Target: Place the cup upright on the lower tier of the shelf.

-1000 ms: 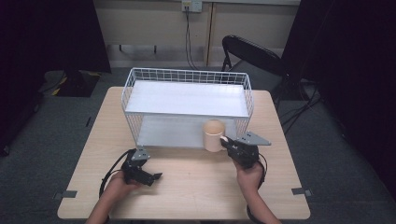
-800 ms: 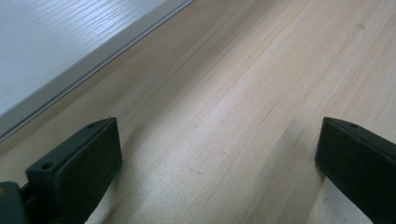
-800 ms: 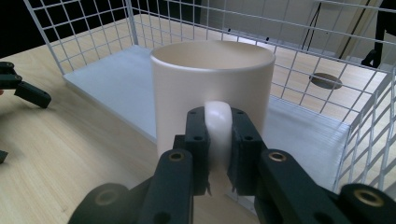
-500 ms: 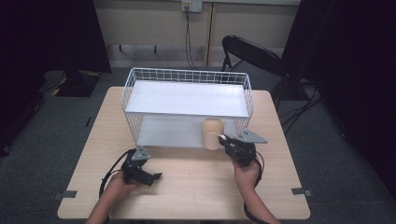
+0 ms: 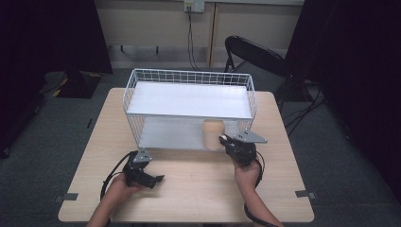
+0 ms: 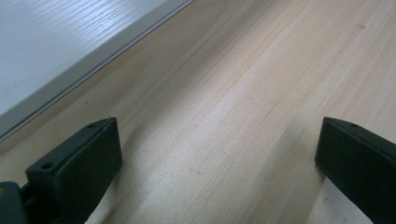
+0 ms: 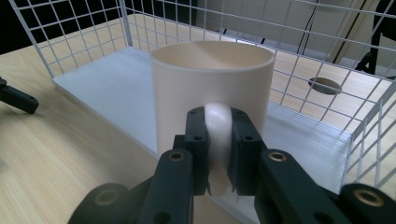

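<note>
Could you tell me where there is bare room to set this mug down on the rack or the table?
The lower shelf left of the mug is bare, as is the upper shelf. The table between the left gripper and the right gripper is free too. It is tight only around the mug, near the rack's right wire wall.

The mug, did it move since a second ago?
Yes, a little. The mug, clamped by its handle in the right gripper, slid left along the wire rack's lower shelf.
</note>
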`<action>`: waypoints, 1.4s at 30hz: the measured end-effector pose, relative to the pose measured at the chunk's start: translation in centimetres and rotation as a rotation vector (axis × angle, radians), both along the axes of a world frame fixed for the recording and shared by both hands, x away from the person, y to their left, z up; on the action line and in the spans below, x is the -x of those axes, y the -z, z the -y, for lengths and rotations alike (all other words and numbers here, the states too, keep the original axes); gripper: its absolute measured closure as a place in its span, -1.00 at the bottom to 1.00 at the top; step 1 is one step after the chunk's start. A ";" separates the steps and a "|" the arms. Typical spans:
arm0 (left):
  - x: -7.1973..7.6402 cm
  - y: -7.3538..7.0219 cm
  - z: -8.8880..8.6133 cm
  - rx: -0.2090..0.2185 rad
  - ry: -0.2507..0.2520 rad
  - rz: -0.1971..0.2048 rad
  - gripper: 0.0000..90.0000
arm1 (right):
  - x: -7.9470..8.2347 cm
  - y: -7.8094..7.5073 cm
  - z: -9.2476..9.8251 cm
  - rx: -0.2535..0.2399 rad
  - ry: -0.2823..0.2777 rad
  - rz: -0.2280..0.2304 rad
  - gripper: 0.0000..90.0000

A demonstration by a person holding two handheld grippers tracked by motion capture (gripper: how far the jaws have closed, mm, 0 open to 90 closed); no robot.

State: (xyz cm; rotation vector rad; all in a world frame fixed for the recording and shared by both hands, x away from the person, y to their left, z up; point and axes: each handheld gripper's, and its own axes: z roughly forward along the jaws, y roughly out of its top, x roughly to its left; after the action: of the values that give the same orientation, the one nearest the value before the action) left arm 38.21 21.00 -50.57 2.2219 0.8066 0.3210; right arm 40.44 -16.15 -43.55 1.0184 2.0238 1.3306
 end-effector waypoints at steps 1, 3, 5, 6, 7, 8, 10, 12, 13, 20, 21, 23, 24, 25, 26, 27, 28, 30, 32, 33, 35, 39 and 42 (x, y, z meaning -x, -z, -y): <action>0.0 0.0 0.0 0.001 0.000 0.000 -1.00 | -0.1 0.0 -0.1 -0.001 0.000 0.000 0.78; 0.0 0.0 0.0 0.000 0.000 0.000 -1.00 | -0.2 0.1 -0.2 0.001 0.003 0.000 0.78; 0.0 0.0 0.0 0.000 0.000 0.000 -1.00 | -0.3 0.1 -0.3 -0.004 0.002 -0.003 0.78; 0.0 0.0 0.0 0.000 0.000 0.000 -1.00 | -0.3 0.1 -0.3 -0.004 0.002 -0.003 0.78; 0.0 0.0 0.0 0.000 0.000 0.000 -1.00 | -0.3 0.2 -0.3 -0.001 0.002 -0.002 0.78; 0.0 0.0 0.0 0.000 0.000 0.000 -1.00 | -0.4 0.2 -0.4 0.000 0.002 -0.001 0.78; 0.0 0.0 0.0 0.000 0.000 0.000 -1.00 | -0.5 0.3 -0.6 0.003 0.004 -0.001 0.78; 0.0 0.0 0.0 0.000 0.000 0.000 -1.00 | -0.5 0.3 -0.6 0.005 0.006 -0.002 0.78; 0.0 0.0 0.0 0.000 0.000 0.000 -1.00 | -0.5 0.3 -0.7 0.005 0.007 -0.002 0.78; 0.0 0.0 0.0 0.000 0.000 0.000 -1.00 | -0.7 0.4 -1.0 0.011 0.007 -0.004 0.78; 0.0 0.0 0.0 0.000 0.000 0.000 -1.00 | -0.8 0.5 -1.1 0.012 0.008 -0.005 0.78; 0.0 0.0 0.0 0.001 0.000 0.000 -1.00 | -0.8 0.6 -1.2 0.013 0.006 -0.004 0.78; 0.0 0.0 0.0 0.000 0.000 0.000 -1.00 | -0.9 0.6 -1.2 0.014 0.010 -0.008 0.78; 0.0 0.0 0.0 0.000 0.000 0.000 -1.00 | -1.0 0.7 -1.3 0.008 0.013 -0.009 0.78; 0.0 0.0 0.0 0.000 0.000 0.000 -1.00 | -1.0 0.7 -1.3 0.008 0.013 -0.009 0.78; 0.0 0.0 0.0 0.000 0.000 0.000 -1.00 | -1.0 0.8 -1.2 0.004 0.012 -0.013 0.78; 0.0 0.0 0.0 0.000 0.000 0.000 -1.00 | -1.1 0.8 -1.3 0.007 0.014 -0.012 0.78; 0.0 0.0 0.0 0.000 0.000 0.000 -1.00 | -1.2 0.9 -1.3 0.009 0.017 -0.012 0.78; 0.0 0.0 0.0 0.000 0.000 -0.001 -1.00 | -1.2 0.9 -1.4 0.010 0.021 -0.012 0.78; 0.0 0.0 0.0 0.000 0.000 0.000 -1.00 | -1.3 0.9 -1.4 0.009 0.020 -0.012 0.78; 0.0 0.0 0.0 0.000 0.000 0.000 -1.00 | -1.4 0.9 -1.4 0.010 0.019 -0.013 0.78; 0.0 0.0 0.0 0.000 0.000 0.000 -1.00 | -1.4 1.0 -1.6 0.014 0.024 -0.011 0.78; 0.0 0.0 0.0 0.000 0.000 0.000 -1.00 | -1.4 1.0 -1.6 0.014 0.023 -0.007 0.78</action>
State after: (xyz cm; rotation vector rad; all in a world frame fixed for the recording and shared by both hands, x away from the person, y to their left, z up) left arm 38.21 21.00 -50.57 2.2220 0.8066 0.3212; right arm 41.85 -14.51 -44.58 1.0390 2.0177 1.3009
